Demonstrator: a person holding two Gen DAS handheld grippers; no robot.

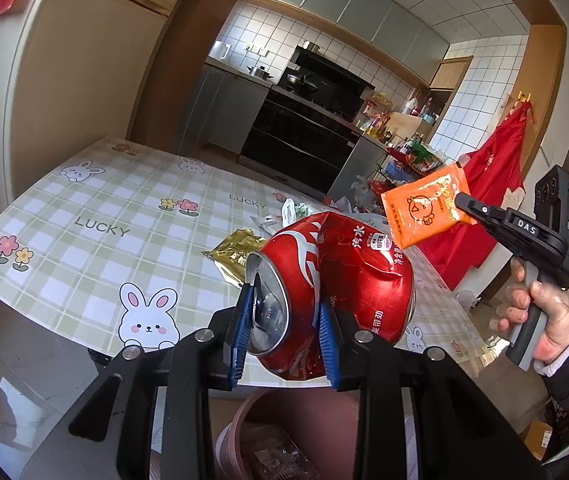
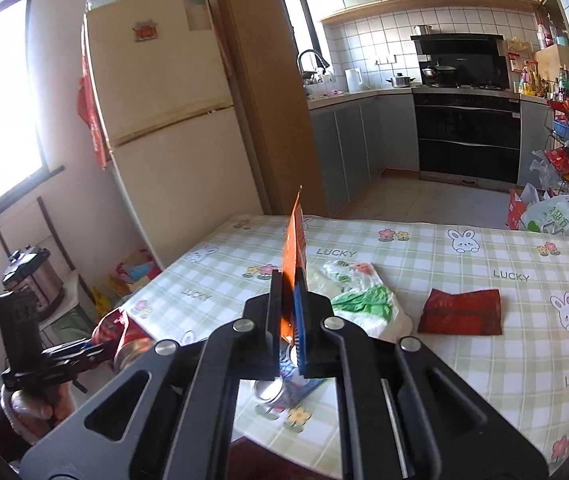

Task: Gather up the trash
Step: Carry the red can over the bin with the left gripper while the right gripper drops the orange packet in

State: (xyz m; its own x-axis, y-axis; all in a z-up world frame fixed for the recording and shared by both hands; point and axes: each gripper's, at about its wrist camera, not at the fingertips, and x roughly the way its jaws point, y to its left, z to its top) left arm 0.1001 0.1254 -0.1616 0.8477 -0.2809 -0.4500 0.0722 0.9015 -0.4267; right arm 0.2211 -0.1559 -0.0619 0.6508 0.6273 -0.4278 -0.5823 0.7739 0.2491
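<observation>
Left gripper [image 1: 286, 330] clamps crushed can [image 1: 332, 292]—right gripper [image 2: 289, 312] pinches orange packet [image 2: 294, 248]—only right view shows red wrapper [image 2: 460, 312].

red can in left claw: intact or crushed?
Crushed. The red can shows deep dents and a creased wall, pinched between the left claw pads.

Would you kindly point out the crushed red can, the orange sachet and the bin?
crushed red can [image 1: 348, 276]: left wrist view, dented red side.
orange sachet [image 1: 424, 208]: left wrist view, printed face.
bin [image 1: 284, 408]: left wrist view, pink rim.
</observation>
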